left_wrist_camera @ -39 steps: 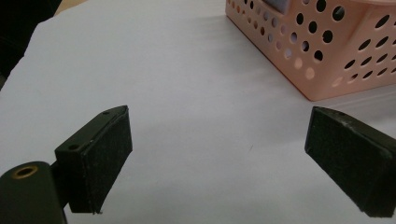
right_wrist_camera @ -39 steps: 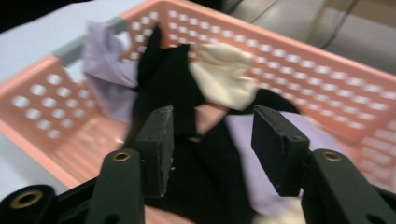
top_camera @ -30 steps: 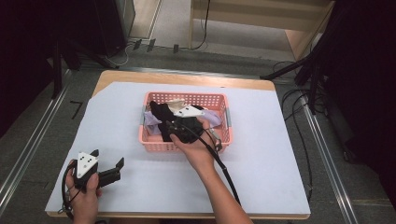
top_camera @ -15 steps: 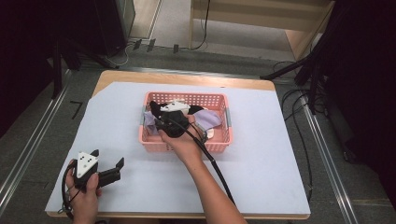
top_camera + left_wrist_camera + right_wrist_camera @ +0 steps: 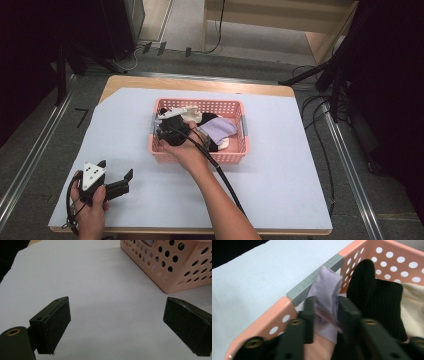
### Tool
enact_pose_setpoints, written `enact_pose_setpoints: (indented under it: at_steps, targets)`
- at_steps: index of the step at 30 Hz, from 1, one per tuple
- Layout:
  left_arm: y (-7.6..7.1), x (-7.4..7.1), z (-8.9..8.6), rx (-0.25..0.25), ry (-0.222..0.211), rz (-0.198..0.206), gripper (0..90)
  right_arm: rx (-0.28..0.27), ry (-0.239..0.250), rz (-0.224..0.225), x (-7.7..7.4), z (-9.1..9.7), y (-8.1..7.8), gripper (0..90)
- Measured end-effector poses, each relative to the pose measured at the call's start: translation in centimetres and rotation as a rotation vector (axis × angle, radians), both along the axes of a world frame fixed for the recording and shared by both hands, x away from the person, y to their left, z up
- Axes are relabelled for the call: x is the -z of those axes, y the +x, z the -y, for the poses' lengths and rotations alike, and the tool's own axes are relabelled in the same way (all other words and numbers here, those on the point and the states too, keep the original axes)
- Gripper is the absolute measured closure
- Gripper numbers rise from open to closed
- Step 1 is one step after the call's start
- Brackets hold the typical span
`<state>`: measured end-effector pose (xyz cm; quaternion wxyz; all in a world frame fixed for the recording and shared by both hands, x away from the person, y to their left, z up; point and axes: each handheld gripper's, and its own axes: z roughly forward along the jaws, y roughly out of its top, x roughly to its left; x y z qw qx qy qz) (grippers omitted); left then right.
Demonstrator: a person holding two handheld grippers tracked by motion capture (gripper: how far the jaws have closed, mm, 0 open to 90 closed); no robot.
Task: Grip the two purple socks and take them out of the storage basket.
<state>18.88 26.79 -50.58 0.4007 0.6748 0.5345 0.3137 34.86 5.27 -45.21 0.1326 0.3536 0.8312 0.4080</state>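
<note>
A pink perforated basket (image 5: pixel 200 103) in the middle of the table holds several cloth pieces: lilac (image 5: pixel 220 131), black and cream. My right gripper (image 5: pixel 167 129) reaches down into the basket's left end. In the right gripper view its jaws (image 5: pixel 326 310) have just been closing and now pinch a lilac sock (image 5: pixel 325 287) right by the grey handle (image 5: pixel 314 280). A black ribbed sock (image 5: pixel 377 297) and a cream one (image 5: pixel 413 302) lie beside it. My left gripper (image 5: pixel 116 168) rests at the front left of the table, open (image 5: pixel 116 315), with nothing between its jaws.
A white sheet (image 5: pixel 280 165) covers the wooden table. The basket's wall (image 5: pixel 175 267) stands ahead and to the right of my left gripper. A black cable (image 5: pixel 225 177) trails from the right gripper along the forearm. Cables and dark stands surround the table.
The right hand has moved leftward across the basket to its left end, and its gripper has sunk among the cloth. The left hand has stayed put.
</note>
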Motion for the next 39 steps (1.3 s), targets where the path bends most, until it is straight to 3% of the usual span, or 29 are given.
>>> enact_pose_setpoints:
  at_steps: [1,4,13,19,24,29,39]
  targets:
    - [0.0,0.0,0.0,0.000,0.000,0.000,8.3,0.005,0.006,-0.005,-0.2,0.2,-0.1,86.9]
    - [0.0,0.0,0.0,-0.001,-0.001,0.000,8.3,0.004,0.038,-0.015,-0.5,0.7,-0.3,87.9]
    - [0.0,0.0,0.1,0.002,0.003,-0.006,8.2,0.028,0.157,0.100,-4.1,3.9,-2.1,88.4]
    - [0.0,0.0,0.1,0.001,0.009,-0.001,8.3,0.064,0.256,0.172,-6.9,7.3,-3.2,88.4]
    - [0.0,0.0,0.2,-0.002,0.006,0.000,8.3,0.097,0.279,0.200,-7.8,9.4,-3.6,88.3]
    - [0.0,0.0,0.2,-0.001,0.011,0.000,8.3,0.170,0.310,0.240,-8.6,12.6,-3.9,88.4]
    - [0.0,0.0,0.2,0.002,0.018,0.000,8.3,0.272,0.333,0.295,-8.5,16.5,-4.1,88.3]
